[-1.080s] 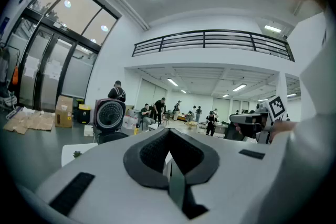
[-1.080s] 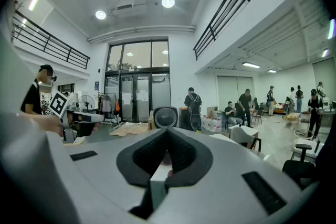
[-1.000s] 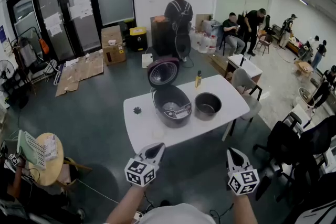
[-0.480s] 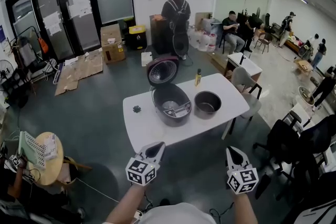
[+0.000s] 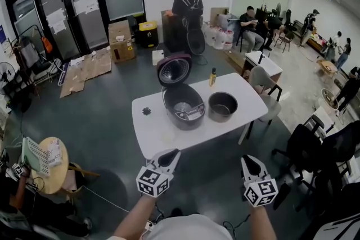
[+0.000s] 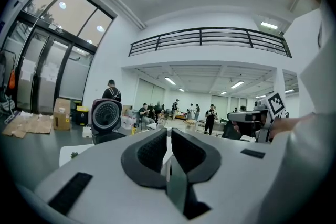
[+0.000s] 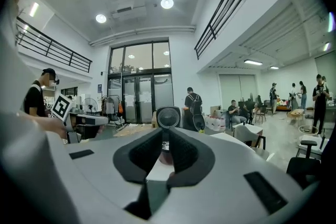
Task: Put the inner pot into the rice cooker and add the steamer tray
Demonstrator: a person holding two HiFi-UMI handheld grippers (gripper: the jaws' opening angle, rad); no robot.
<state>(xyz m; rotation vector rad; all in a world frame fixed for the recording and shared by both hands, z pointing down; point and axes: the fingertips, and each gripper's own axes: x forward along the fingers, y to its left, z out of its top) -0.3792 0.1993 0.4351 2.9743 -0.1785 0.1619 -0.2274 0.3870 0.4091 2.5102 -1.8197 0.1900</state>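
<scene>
A dark rice cooker [image 5: 184, 107] stands on the white table [image 5: 152, 135] with its lid [image 5: 174, 69] raised. The grey inner pot [image 5: 223, 105] sits on the table just right of it. A faint pale round shape [image 5: 169, 135] lies in front of the cooker, too dim to identify. Both grippers hover short of the table's near edge. My left gripper [image 5: 169, 153] and right gripper [image 5: 248, 159] point at the table. Their jaws have just been opening and stand a narrow gap apart, with nothing between them. The cooker lid [image 6: 106, 114] [image 7: 168, 117] shows beyond the jaws in both gripper views.
A small bottle [image 5: 212, 77] stands at the table's far edge and a small black object [image 5: 147, 111] on its left part. A grey chair [image 5: 263, 86] is at the right end, black office chairs [image 5: 315, 149] farther right. A round wooden table [image 5: 48, 168] is at left. People stand and sit at the back.
Both grippers have stayed nearly where they were. The head view has shifted slightly, so the table and cooker sit a little higher in the picture.
</scene>
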